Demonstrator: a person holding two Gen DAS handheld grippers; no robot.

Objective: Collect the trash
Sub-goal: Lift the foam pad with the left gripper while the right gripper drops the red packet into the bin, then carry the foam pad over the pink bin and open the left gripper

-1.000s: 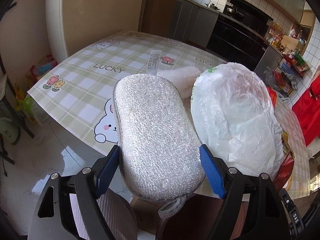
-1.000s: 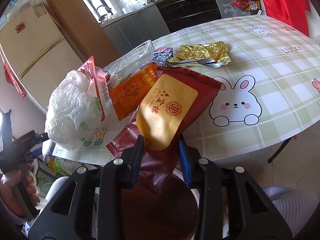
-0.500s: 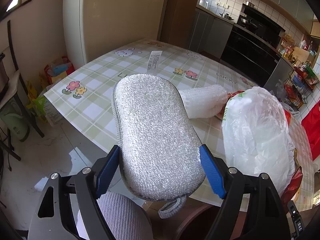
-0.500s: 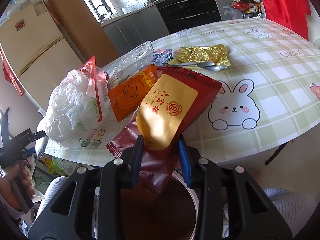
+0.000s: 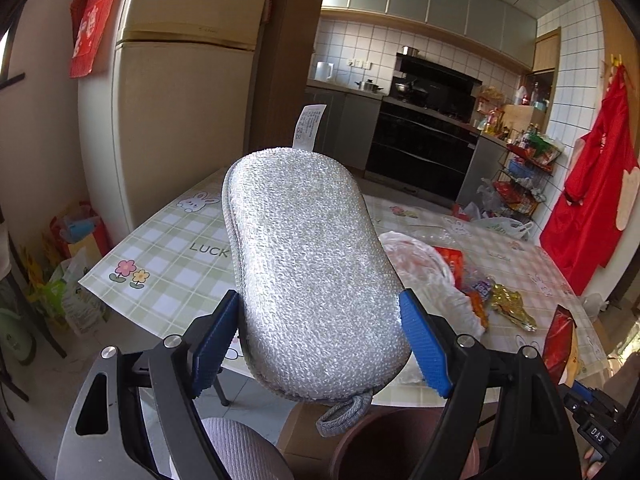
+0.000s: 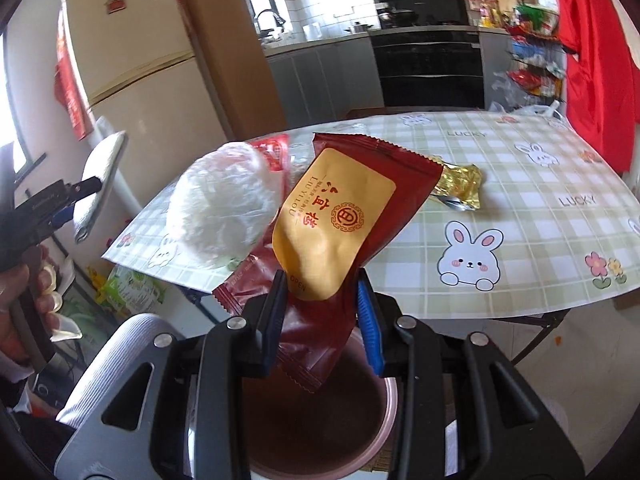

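Red wrapper [image 6: 320, 264] clamped in right claw [image 6: 322, 316], sponge [image 5: 316, 276] in left claw [image 5: 320, 340]; either could miss the bin [image 6: 384, 412].

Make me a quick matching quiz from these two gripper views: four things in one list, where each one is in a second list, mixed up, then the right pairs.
Things
1. silver sponge
2. dark red snack packet
3. gold foil wrapper
4. brown bin

Places
A. lying on the checked tablecloth
B. between the fingers of the right gripper
C. below the table edge, under the held packet
D. between the fingers of the left gripper

Pairs: 1-D, 2-B, 3-A, 4-C
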